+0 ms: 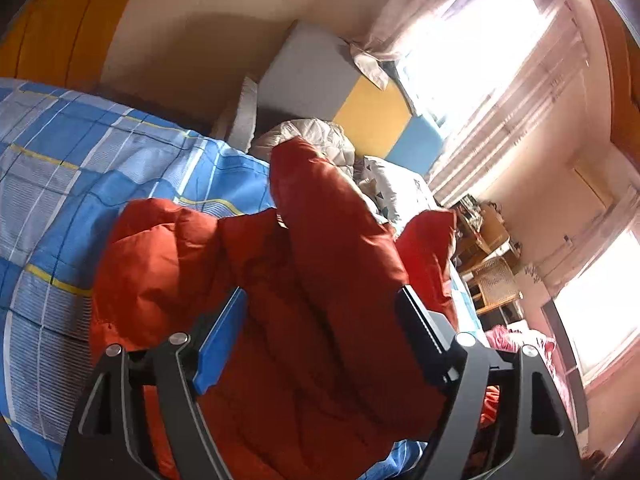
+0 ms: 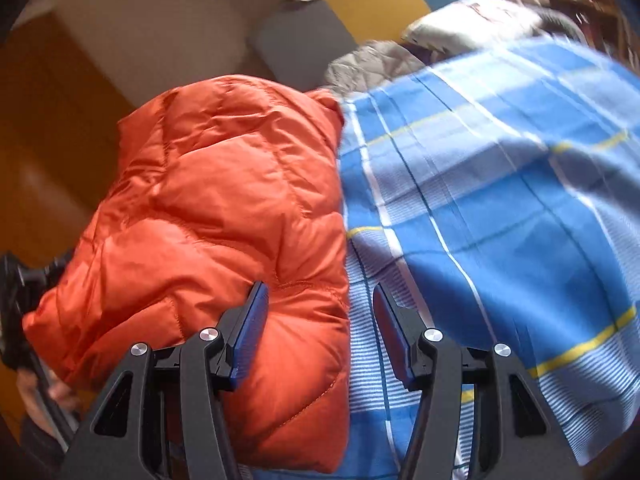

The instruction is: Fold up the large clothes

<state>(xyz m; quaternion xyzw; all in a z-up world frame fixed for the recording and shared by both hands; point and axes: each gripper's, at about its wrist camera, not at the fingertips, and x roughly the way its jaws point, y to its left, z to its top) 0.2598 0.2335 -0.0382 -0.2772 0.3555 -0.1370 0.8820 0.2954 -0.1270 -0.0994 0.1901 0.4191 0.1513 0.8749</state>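
An orange-red puffer jacket (image 1: 280, 280) lies bunched on a bed with a blue checked sheet (image 1: 72, 168). My left gripper (image 1: 320, 304) is open, its jaws wide apart over the jacket's middle folds, holding nothing. In the right wrist view the jacket (image 2: 216, 208) lies folded at the bed's left edge, beside the sheet (image 2: 500, 208). My right gripper (image 2: 320, 300) is open just above the jacket's near right edge, one finger over the jacket, the other over the sheet. The left gripper (image 2: 24, 280) shows at the far left, behind the jacket.
A grey quilted garment (image 1: 316, 136) and a patterned pillow (image 1: 396, 188) lie at the head of the bed. A grey, yellow and blue headboard (image 1: 360, 108) stands behind them. Curtained windows (image 1: 480, 60) and a wooden desk with a chair (image 1: 492, 276) are to the right.
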